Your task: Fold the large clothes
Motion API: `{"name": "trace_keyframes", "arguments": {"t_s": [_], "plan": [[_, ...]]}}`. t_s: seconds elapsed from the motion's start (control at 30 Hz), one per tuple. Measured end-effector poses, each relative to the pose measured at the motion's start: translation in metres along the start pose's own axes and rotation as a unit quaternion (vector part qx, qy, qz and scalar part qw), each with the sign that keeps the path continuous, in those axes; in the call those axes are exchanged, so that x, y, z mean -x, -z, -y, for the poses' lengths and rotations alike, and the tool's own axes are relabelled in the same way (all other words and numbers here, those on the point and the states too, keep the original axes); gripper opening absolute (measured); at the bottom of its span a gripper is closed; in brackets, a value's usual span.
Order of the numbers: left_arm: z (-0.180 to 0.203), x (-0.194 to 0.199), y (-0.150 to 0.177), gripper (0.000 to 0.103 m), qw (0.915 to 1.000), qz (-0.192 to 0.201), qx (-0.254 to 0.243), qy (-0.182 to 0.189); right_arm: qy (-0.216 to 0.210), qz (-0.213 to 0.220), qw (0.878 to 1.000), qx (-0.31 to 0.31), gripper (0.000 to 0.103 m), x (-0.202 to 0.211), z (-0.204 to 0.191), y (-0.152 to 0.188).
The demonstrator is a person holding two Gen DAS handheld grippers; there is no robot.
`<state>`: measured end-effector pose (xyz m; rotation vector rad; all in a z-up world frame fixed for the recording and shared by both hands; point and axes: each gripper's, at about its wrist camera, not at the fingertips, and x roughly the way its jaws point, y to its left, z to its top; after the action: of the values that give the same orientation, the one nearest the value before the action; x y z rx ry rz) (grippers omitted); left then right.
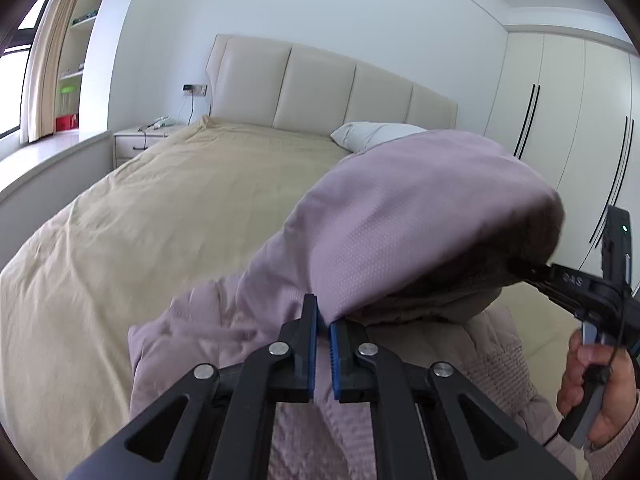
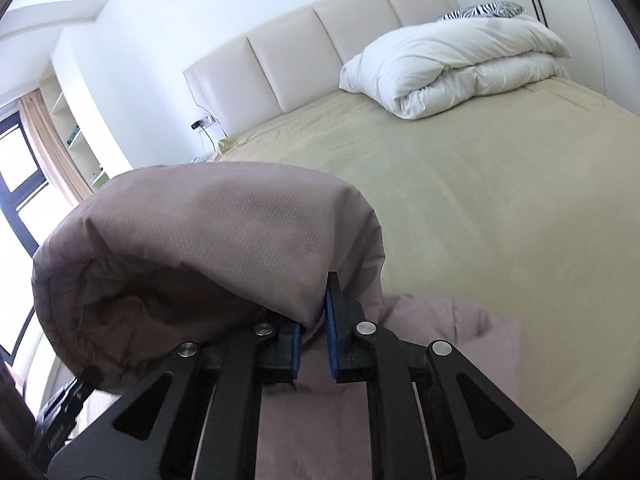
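Across the near end of the beige-covered bed (image 1: 132, 216), the mauve, finely dimpled padded garment (image 1: 400, 216) looks light, soft and slippery, its edge arching between the clenched left gripper (image 1: 323, 320) and right gripper (image 2: 314, 322) at 3 o'clock, so corners suit best.

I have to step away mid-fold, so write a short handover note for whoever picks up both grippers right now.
Left gripper: shut on an edge of the mauve padded garment.
Right gripper: shut on the same lifted edge, further along.
Things: the lifted part arches between the grippers; the rest lies on the beige bed. A white duvet sits near the headboard.
Done: edge gripped and raised.
Left: carry it over, lay it flat, finish folding.
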<state>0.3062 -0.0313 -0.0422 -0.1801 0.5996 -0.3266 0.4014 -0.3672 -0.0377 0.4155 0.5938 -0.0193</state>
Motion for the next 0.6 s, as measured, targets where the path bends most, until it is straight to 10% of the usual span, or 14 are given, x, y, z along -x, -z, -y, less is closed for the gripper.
{"name": "trace_keyframes", "arguments": {"t_s": [0.33,0.6], "plan": [[-0.043,0.051,0.08,0.006,0.9861,-0.094,0.137,0.005,-0.006,-0.112,0.994,-0.017,0.01,0.081,0.034,0.161],[0.013,0.052,0.006,0.036,0.9959,-0.054,0.052,0.05,-0.031,-0.019,0.999,0.03,0.021,0.132,0.013,0.112]]}}
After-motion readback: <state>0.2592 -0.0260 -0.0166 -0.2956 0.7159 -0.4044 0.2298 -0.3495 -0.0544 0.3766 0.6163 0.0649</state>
